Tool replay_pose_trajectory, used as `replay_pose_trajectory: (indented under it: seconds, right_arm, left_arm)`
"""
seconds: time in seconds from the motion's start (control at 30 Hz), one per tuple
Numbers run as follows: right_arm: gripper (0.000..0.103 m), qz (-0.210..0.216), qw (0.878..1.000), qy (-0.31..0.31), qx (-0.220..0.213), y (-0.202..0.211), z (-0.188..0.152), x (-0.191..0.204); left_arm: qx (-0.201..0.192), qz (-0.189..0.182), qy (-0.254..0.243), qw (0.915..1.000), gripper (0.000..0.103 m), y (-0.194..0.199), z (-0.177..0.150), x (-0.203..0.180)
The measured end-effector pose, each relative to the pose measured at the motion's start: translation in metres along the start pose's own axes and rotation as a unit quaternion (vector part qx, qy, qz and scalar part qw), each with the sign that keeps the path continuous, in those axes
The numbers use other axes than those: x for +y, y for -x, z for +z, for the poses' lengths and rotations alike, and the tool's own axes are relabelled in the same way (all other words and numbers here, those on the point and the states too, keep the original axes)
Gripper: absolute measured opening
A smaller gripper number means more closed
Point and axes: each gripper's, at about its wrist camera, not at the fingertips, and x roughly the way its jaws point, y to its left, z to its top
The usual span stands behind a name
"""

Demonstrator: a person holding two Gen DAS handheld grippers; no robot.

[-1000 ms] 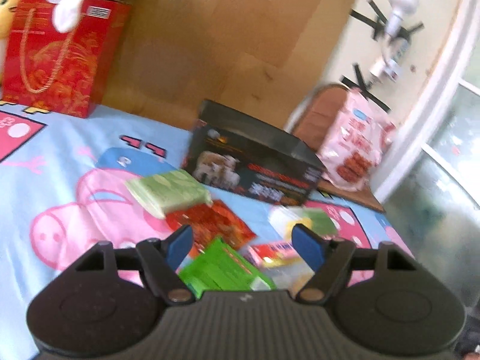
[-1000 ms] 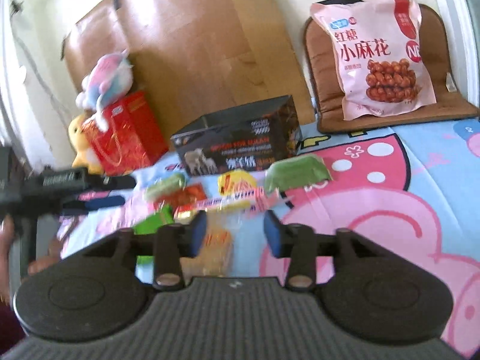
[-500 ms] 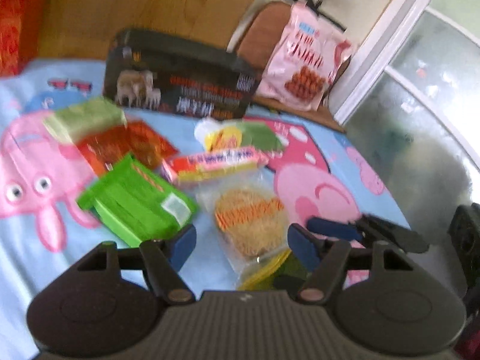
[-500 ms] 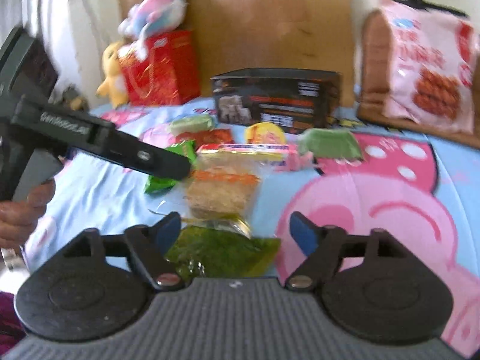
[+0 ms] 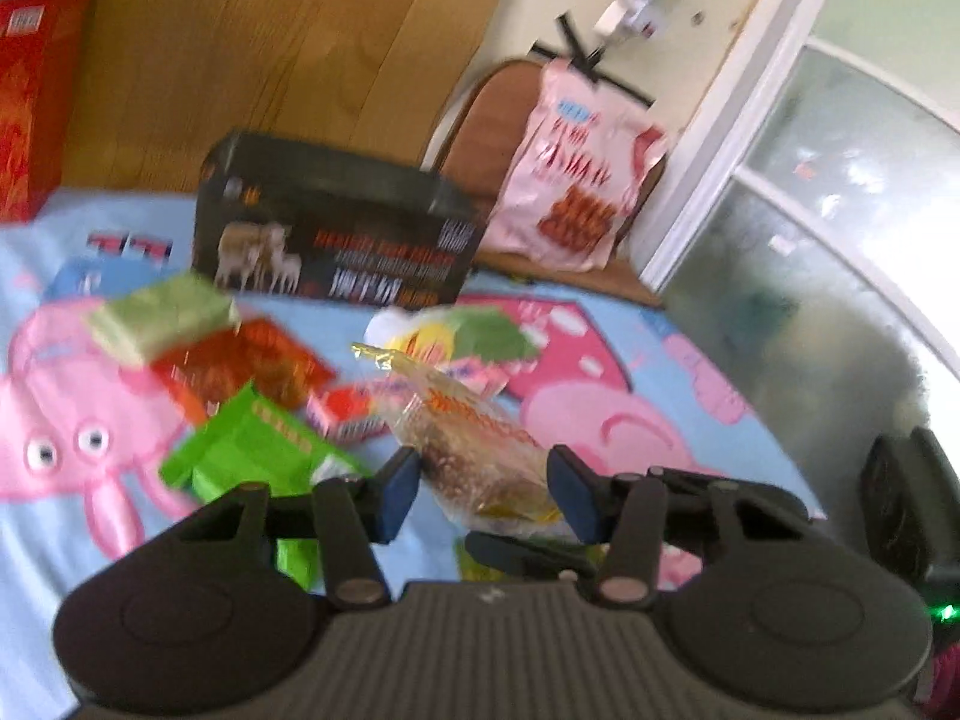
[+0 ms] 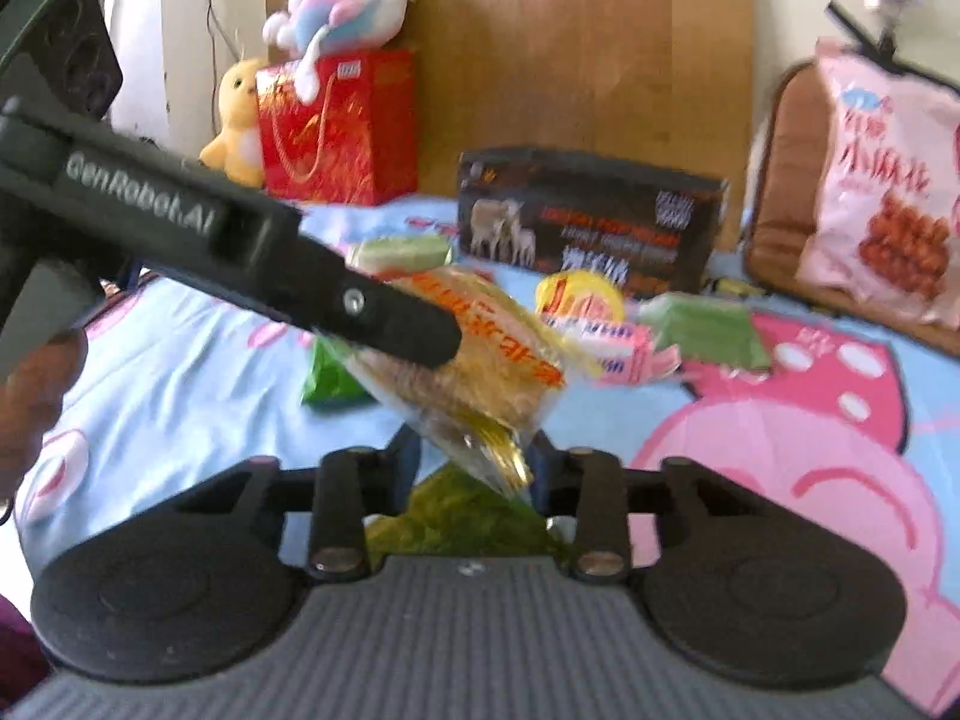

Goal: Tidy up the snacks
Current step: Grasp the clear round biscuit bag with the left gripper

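Clear cellophane wrapped the noodle cake packet (image 6: pixel 480 372), which hung tilted above the cartoon-printed blanket (image 6: pixel 180 384), clear of the snack pile beneath it. Its crinkled gold end sat between the pads of the right hand-held gripper (image 6: pixel 474 468), whose jaws were closing with the pads pressing that end. The left hand-held gripper (image 5: pixel 480 495) had the same packet (image 5: pixel 480 450) between its blue pads; its jaws were closing too, though whether the pads already pressed the wrapper could not be told. In the right wrist view that left hand-held gripper reached in from the left edge as a long black finger (image 6: pixel 384 324) laid across the packet's top.

Just under the packet lay a dark green packet (image 6: pixel 456 516). Near it on the blanket were a bright green pouch (image 5: pixel 252 456), a pink-and-red bar (image 6: pixel 618 348), a red foil packet (image 5: pixel 240 366), a yellow round snack (image 6: pixel 576 297) and two pale green packets (image 5: pixel 156 315) (image 6: pixel 702 330). Beyond them, toward the blanket's far edge, stood a black box (image 5: pixel 342 234) printed with animals. A red gift bag (image 6: pixel 336 126) stood at the far left corner with a plush toy (image 6: pixel 342 6) on top, and a large pink snack bag (image 6: pixel 888 180) leaned on a brown cushion (image 6: pixel 786 192) at the far right.
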Motion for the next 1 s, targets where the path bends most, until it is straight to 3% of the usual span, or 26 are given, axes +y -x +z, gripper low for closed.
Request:
replay_pose_trajectory:
  seconds: [0.17, 0.33, 0.4, 0.5, 0.57, 0.6, 0.67, 0.77, 1.0]
  right_arm:
    - [0.037, -0.045, 0.998, 0.020, -0.031, 0.003, 0.011, 0.008]
    - [0.037, -0.045, 0.999, 0.021, 0.004, -0.008, 0.004, 0.005]
    - [0.037, -0.043, 0.999, 0.021, 0.019, -0.012, -0.002, 0.006]
    - [0.040, -0.034, 0.999, 0.018, 0.037, -0.016, -0.007, 0.007]
    - [0.046, -0.026, 0.999, 0.023, 0.038, -0.015, -0.006, 0.011]
    - [0.048, -0.023, 0.999, 0.024, 0.042, -0.016, -0.006, 0.013]
    - [0.063, -0.024, 0.998, 0.031, 0.042, -0.015, -0.007, 0.017]
    - [0.074, -0.019, 0.998, 0.027, 0.044, -0.012, -0.009, 0.020]
    - [0.082, -0.012, 0.999, 0.018, 0.041, -0.004, -0.013, 0.021]
  left_arm:
    - [-0.020, -0.003, -0.017, 0.9996, 0.047, 0.000, 0.008, -0.006]
    - [0.013, -0.007, -0.004, 0.9999, 0.048, -0.012, -0.001, 0.007]
    - [0.030, -0.006, 0.006, 0.9995, 0.051, -0.018, -0.006, 0.013]
    - [0.044, -0.014, 0.021, 0.9987, 0.068, -0.022, -0.012, 0.021]
    - [0.038, -0.003, 0.022, 0.9991, 0.087, -0.020, -0.013, 0.021]
    - [0.031, 0.001, 0.022, 0.9993, 0.088, -0.017, -0.013, 0.021]
    - [0.025, -0.002, 0.026, 0.9994, 0.088, -0.013, -0.011, 0.022]
    - [0.021, 0.004, 0.030, 0.9993, 0.088, -0.009, -0.009, 0.024]
    - [0.010, 0.011, 0.035, 0.9993, 0.088, 0.003, -0.010, 0.026]
